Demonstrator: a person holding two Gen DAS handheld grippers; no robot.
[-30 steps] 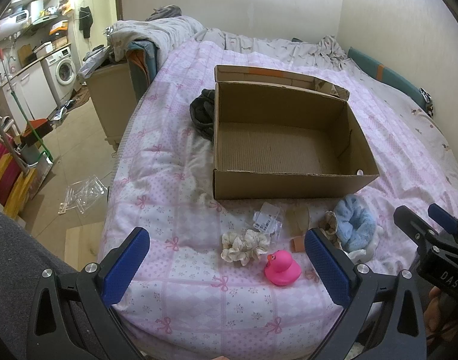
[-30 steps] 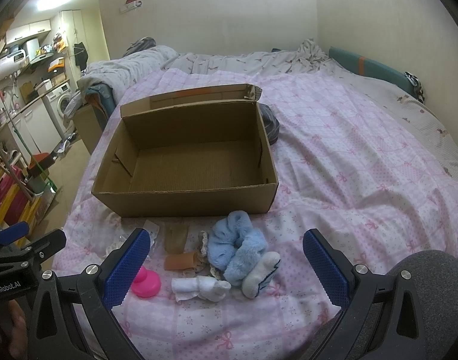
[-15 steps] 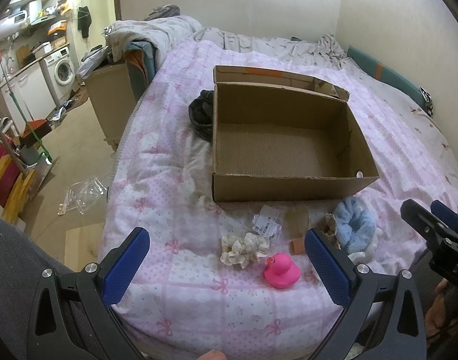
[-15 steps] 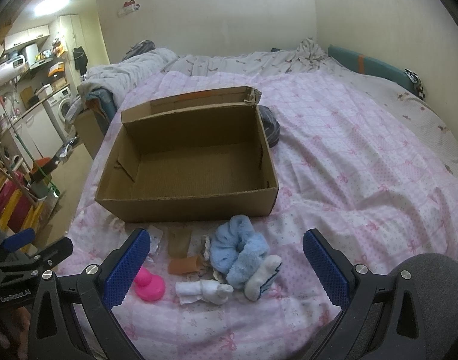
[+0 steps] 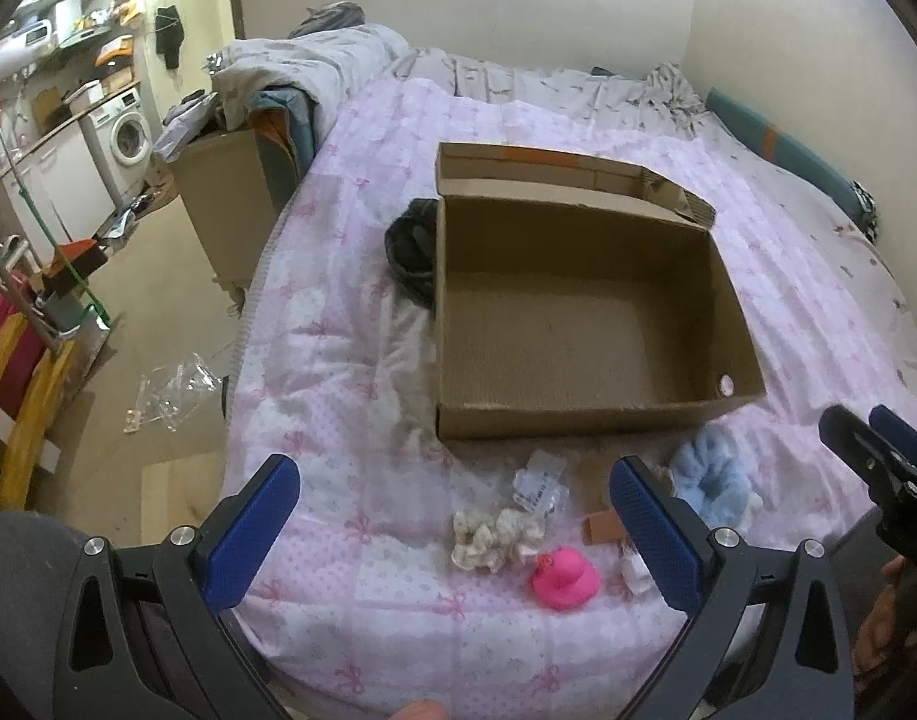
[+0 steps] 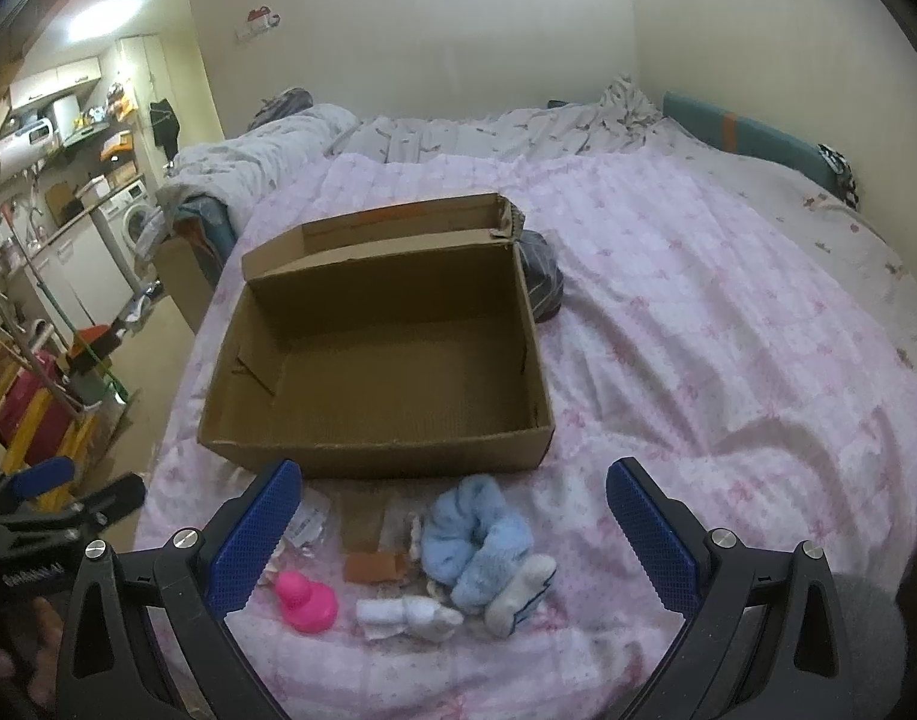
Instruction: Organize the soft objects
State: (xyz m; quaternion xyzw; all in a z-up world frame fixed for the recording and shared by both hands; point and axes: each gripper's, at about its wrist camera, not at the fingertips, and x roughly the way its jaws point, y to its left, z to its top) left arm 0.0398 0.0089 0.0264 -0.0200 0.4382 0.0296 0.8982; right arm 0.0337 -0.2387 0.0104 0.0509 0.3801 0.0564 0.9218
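An open cardboard box stands on the bed, which has a pink cover with bows. The box is empty inside, and its lid flap stands up at the far side. A dark garment lies against the box wall on the side away from the person.

The soft things lie in a small group on the cover just in front of the near wall of the box. The blue scrunchie is in the middle, with a white and blue sock touching its near side. A rolled white sock lies beside them, and a pink duck is further to the left. A cream scrunchie lies near the duck, and a small clear bag is between it and the box. A brown piece lies among them; what it is I cannot tell.

The left hand-held gripper hangs above the near edge of the bed with its blue pads wide apart and nothing between them. The right hand-held gripper is also spread wide and holds nothing; the blue scrunchie and the socks show between its fingers, lower down on the cover.
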